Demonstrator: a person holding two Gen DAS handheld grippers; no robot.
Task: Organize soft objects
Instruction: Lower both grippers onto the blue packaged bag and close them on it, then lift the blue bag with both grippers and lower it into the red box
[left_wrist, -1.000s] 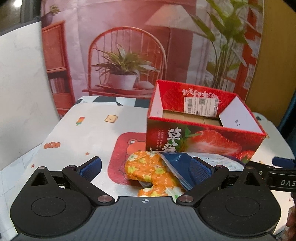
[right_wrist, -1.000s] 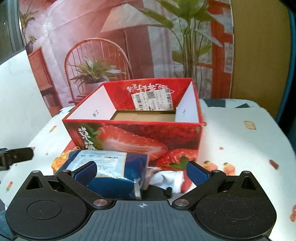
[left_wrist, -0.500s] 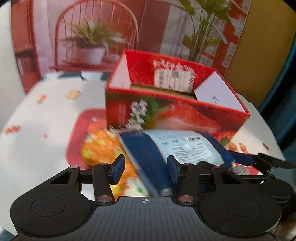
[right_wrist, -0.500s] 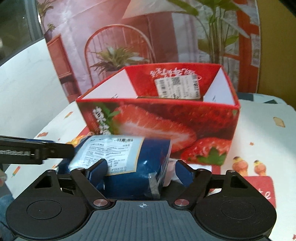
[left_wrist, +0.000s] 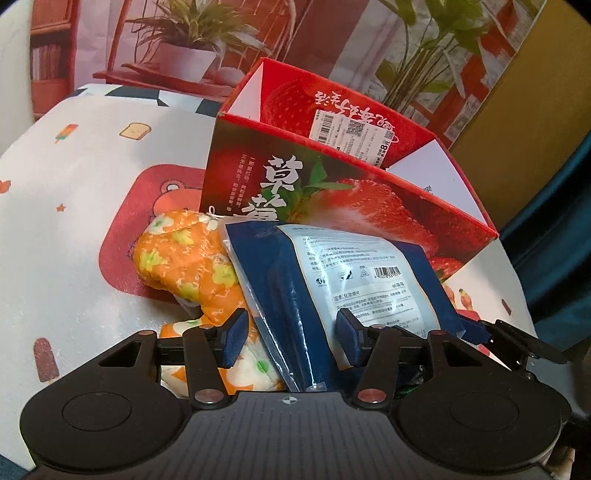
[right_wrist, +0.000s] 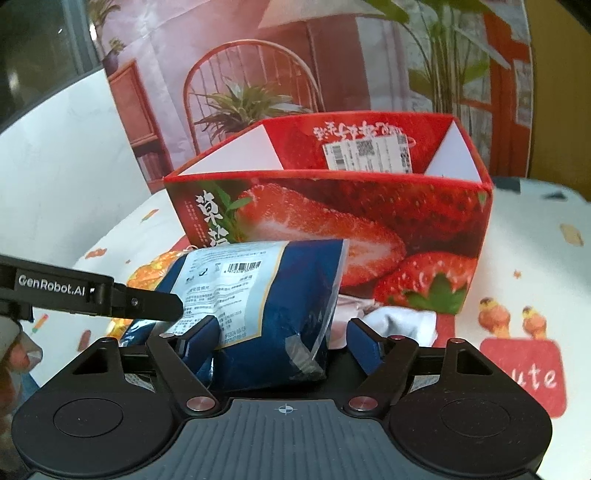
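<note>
The blue plastic pack with its pale printed label lay tilted on the surface, just in front of the strawberry-printed box, and it sat between both claws at once. The left claw had its jaws round the pack's near left end; they had just opened a touch, and both blue pads seemed to press the film, so it looked clamped on the pack. The right claw straddled the other end. Its jaws had just been closing, the left pad lay against the pack while the right pad stood a little clear of the crumpled edge, so I would call it still apart rather than gripping.

Tucked under the pack's left side was an orange flowered soft toy, touching it and reaching below the left claw's left finger. A white cloth lay beside the pack at the foot of the box, just past the right claw's free finger. The box stood open-topped.
</note>
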